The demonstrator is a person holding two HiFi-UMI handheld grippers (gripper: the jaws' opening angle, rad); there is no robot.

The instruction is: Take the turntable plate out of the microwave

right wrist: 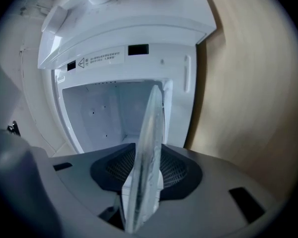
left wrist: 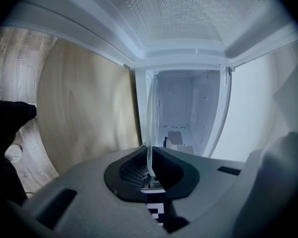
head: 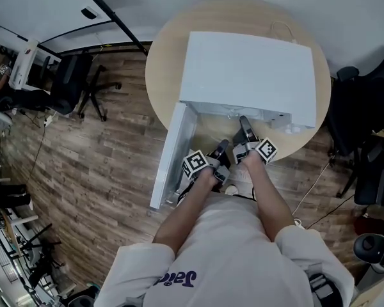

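At the far left of the head view a black office chair stands on the wooden floor, well apart from the round wooden tabletop that carries the white microwave. The door of the microwave is swung open to the left and hangs past the edge of the tabletop. Just beside it, in front of the opening, the person holds the left claw. In the left gripper view its jaws are together on the thin rim of the glass turntable plate, which appears there edge-on as one narrow clear line that runs from the pads towards the white cavity. To the right, the right claw points at the same opening. In the right gripper view the plate stands between its jaws as a thick clear band, and both pads seem to press on its two faces, although the glass makes the contact hard to judge. The plate is thus held between the two claws at the mouth of the microwave, and the floor of the cavity behind it is bare. At the right the tabletop shows beside the microwave's front frame.
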